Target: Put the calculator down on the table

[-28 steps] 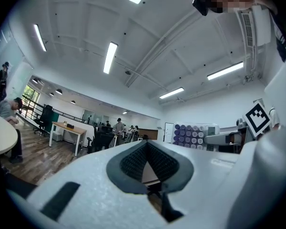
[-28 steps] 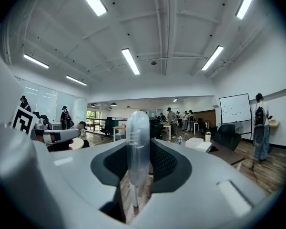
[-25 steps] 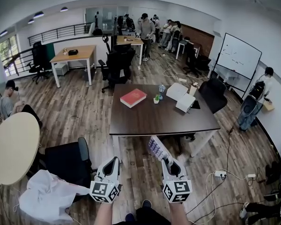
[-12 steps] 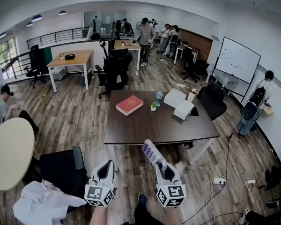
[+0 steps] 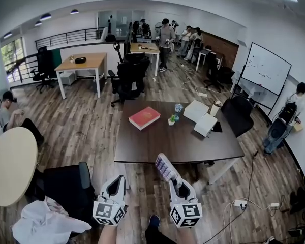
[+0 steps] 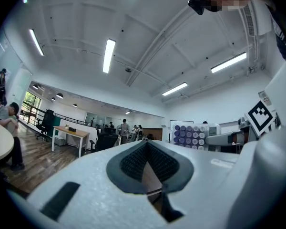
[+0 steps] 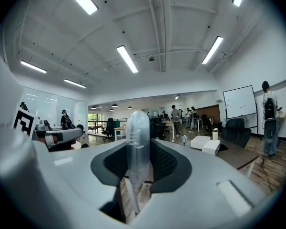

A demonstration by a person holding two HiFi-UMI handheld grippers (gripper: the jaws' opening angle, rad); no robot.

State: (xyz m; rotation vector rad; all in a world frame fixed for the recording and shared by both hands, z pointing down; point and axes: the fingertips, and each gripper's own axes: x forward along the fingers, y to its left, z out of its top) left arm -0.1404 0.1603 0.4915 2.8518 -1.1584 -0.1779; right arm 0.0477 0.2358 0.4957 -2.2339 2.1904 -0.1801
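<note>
the right gripper [image 5: 178, 183] was low in the head view, pointing roughly level towards the dark table [image 5: 142, 146]. its jaws were pinching the calculator [image 5: 166, 168] by its near end. the calculator was white with rows of purple keys and projected forward and leftward beyond the jaw tips. it was in the air, with its far end appearing against the near edge of the table; it was not resting on the tabletop. in the right gripper view it was seen edge-on, upright between the two dark pads [image 7: 164, 163].

the left gripper [image 5: 120, 181] was beside the right one, apart from it and pointing the same way. its jaws were pressed together at the tips with nothing between them. in the left gripper view the calculator's key face appeared off to the right.

on the table were a red book [image 5: 144, 117], a small potted plant [image 5: 171, 120] and white boxes [image 5: 201, 117]. a black chair [image 5: 66, 179] stood left of the left gripper.
</note>
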